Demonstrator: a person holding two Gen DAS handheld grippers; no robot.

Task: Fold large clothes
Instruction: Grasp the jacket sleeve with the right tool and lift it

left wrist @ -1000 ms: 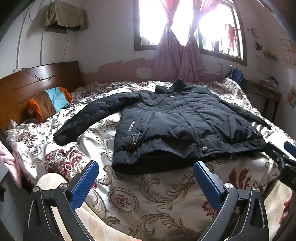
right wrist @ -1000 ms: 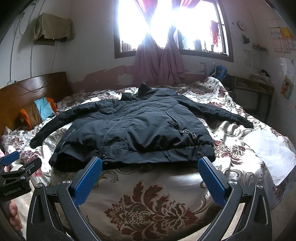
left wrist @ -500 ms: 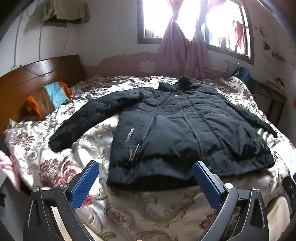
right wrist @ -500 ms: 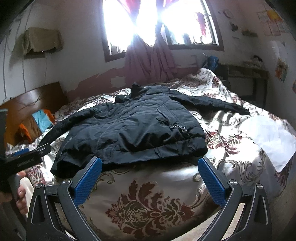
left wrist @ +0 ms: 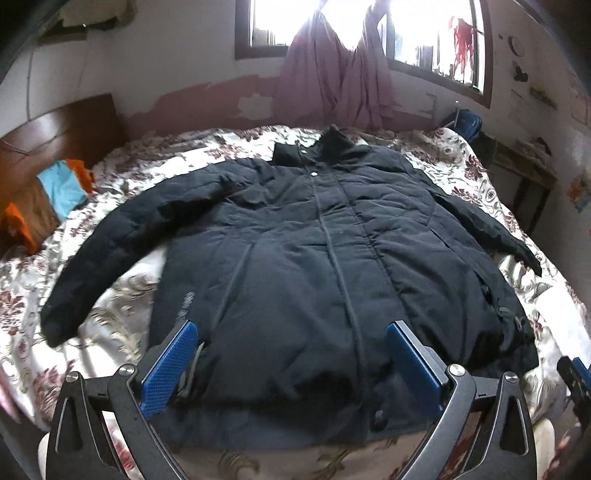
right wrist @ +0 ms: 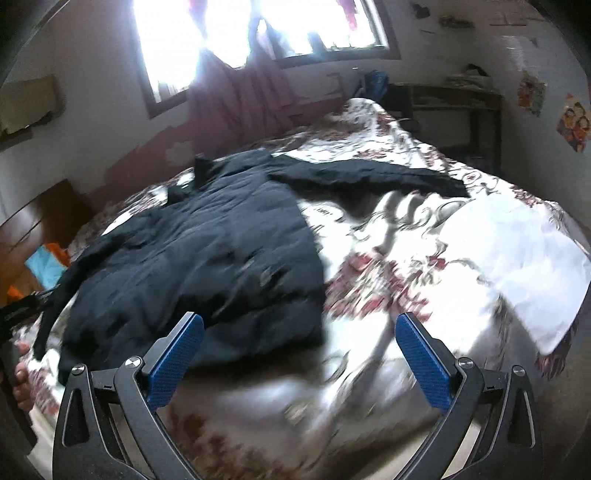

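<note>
Floral cream-and-maroon bedding (left wrist: 122, 325) covers the whole bed I am working over, and its pattern fills both wrist views. Behind the bed I see a wooden headboard (left wrist: 62, 136) on the left, a white wall with a band of peeling pink paint, and a bright window (left wrist: 362, 26) with mauve curtains (left wrist: 332, 88) knotted in the middle. A brown, turquoise and orange pillow (left wrist: 44, 199) lies against the headboard. A dark side table (left wrist: 524, 173) stands by the wall on the right, with a blue bag (left wrist: 467, 123) near it. From the right wrist view a plain white patch of sheet (right wrist: 517, 251) lies at the bed's right side, though that picture is blurred by motion.

My black padded jacket (left wrist: 314, 266) lies flat and front-up in the middle of the bed, collar toward the window, both sleeves spread outward. My left tool (left wrist: 291, 354) hangs just above the jacket's hem, its blue pads wide apart with nothing between them. My right tool (right wrist: 299, 350) sits over the jacket's lower right corner and the bare bedding beside it, likewise spread wide and holding nothing.
</note>
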